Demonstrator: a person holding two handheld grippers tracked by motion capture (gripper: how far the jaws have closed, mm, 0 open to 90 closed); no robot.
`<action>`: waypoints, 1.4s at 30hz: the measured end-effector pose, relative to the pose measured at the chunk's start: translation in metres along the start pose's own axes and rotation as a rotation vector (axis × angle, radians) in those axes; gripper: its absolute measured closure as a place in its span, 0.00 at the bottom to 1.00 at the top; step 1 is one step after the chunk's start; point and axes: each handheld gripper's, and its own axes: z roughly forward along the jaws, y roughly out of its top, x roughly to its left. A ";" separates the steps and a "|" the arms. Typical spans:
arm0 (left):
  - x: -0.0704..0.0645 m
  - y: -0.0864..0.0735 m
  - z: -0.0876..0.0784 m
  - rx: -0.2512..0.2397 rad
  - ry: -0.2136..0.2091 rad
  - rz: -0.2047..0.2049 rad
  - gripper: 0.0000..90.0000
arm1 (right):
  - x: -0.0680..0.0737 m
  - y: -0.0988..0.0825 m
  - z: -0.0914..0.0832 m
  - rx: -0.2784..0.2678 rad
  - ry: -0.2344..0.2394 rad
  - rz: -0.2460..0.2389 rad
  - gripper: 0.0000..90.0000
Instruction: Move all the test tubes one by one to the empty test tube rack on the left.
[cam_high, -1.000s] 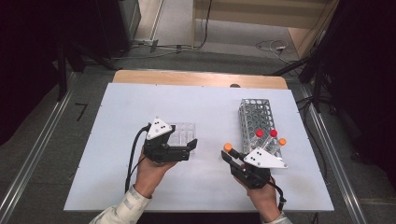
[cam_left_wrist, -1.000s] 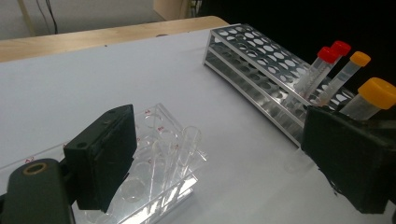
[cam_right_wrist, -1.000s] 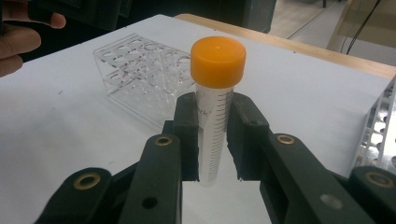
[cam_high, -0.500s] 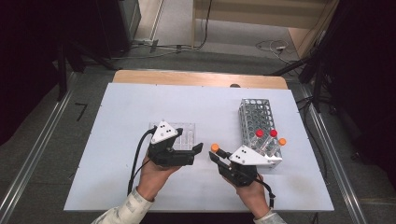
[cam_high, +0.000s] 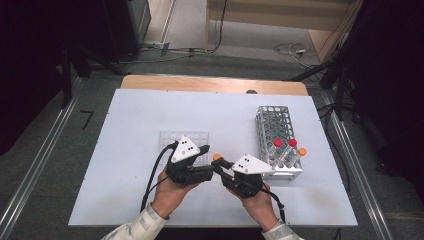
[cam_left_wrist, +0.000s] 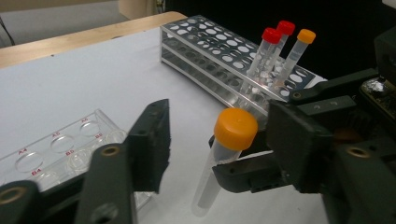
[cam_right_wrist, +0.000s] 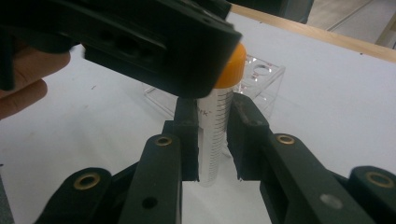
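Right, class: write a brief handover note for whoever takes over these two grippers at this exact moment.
Right gripper: shut on the orange-capped tube, held by its body.
Left gripper: fingers have just been closing, the tube's cap between them, not yet clamped.
Three capped tubes stand in the rack; the well plate lies by the left gripper.
Done: tube picked up. Left: grip the cap, probably unscrew it.

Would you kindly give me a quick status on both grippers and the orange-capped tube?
Right gripper shut on orange-capped tube, tube upright. Left gripper has just been closing, fingers either side of the cap, not yet pressing. Nothing in the way.
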 end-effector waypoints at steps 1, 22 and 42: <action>0.000 0.000 0.000 0.001 -0.003 0.006 0.56 | 0.000 0.000 0.000 -0.001 0.002 -0.001 0.80; -0.006 -0.002 0.001 0.003 -0.011 0.034 0.77 | 0.001 0.001 -0.001 -0.002 0.007 0.006 0.80; 0.009 0.006 -0.015 -0.034 -0.006 -0.030 0.78 | -0.013 -0.004 -0.016 0.002 0.029 0.034 0.41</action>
